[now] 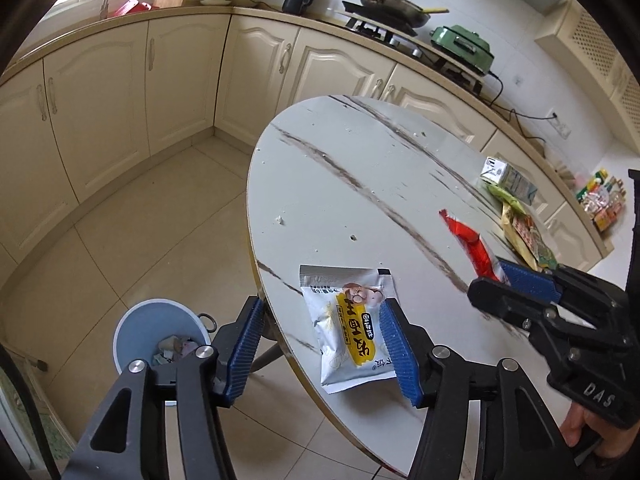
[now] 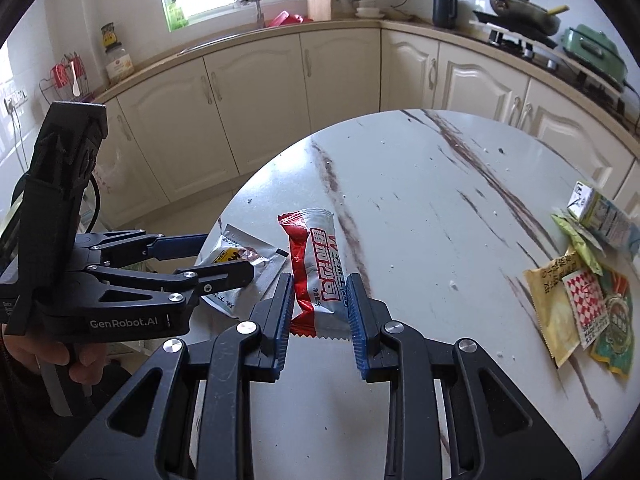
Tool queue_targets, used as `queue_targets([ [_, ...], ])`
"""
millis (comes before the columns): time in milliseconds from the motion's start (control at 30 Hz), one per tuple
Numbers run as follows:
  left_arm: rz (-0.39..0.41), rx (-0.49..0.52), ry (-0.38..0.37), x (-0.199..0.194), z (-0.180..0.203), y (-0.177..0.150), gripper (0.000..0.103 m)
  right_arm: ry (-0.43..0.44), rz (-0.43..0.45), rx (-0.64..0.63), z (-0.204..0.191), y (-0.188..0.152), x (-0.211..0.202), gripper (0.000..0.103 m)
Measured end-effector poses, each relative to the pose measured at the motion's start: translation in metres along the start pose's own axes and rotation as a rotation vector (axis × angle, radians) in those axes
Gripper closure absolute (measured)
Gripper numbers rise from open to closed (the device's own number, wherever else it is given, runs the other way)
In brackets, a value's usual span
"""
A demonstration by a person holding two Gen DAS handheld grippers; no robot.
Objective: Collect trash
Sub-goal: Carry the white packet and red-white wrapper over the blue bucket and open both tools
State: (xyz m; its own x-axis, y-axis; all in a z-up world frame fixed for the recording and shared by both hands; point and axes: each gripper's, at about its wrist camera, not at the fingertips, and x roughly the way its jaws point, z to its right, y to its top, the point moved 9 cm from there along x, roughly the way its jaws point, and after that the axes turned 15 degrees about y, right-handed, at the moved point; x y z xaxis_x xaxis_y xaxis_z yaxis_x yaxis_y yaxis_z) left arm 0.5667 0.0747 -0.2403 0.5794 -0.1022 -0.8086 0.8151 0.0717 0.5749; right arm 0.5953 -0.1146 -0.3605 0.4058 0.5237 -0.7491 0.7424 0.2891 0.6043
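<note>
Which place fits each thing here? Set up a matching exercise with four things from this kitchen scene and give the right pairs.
Things:
1. bin
2. red and white wrapper
3. frying pan
4. small carton

Places:
A. on the stove
B. on the floor beside the table
C. at the far right of the table, by a heap of packets
D. between the right gripper's jaws

Pairs: 1-B, 2-D, 3-A, 4-C
</note>
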Motion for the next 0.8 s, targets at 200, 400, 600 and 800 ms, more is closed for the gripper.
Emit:
queue_targets([
  [200, 0.009, -0.022, -0.023, -0.008, -0.001, -0.008, 0.071, 0.01, 0.019, 0.012, -0.003, 0.0, -0.002, 0.078],
  [400, 0.017, -0.024, -0.033, -0.017, -0.004, -0.019, 0.079, 0.024, 0.039, 0.019, -0.011, 0.003, -0.002, 0.078],
  [600, 0.038, -0.013, -0.031, -0.03, -0.005, -0.026, 0.094, 0.021, 0.038, 0.006, -0.023, 0.003, -0.001, 0.078],
  [800, 0.08, 0.023, -0.041, -0.048, 0.005, -0.033, 0.098, 0.017, 0.042, 0.018, -0.03, 0.001, 0.0, 0.078],
])
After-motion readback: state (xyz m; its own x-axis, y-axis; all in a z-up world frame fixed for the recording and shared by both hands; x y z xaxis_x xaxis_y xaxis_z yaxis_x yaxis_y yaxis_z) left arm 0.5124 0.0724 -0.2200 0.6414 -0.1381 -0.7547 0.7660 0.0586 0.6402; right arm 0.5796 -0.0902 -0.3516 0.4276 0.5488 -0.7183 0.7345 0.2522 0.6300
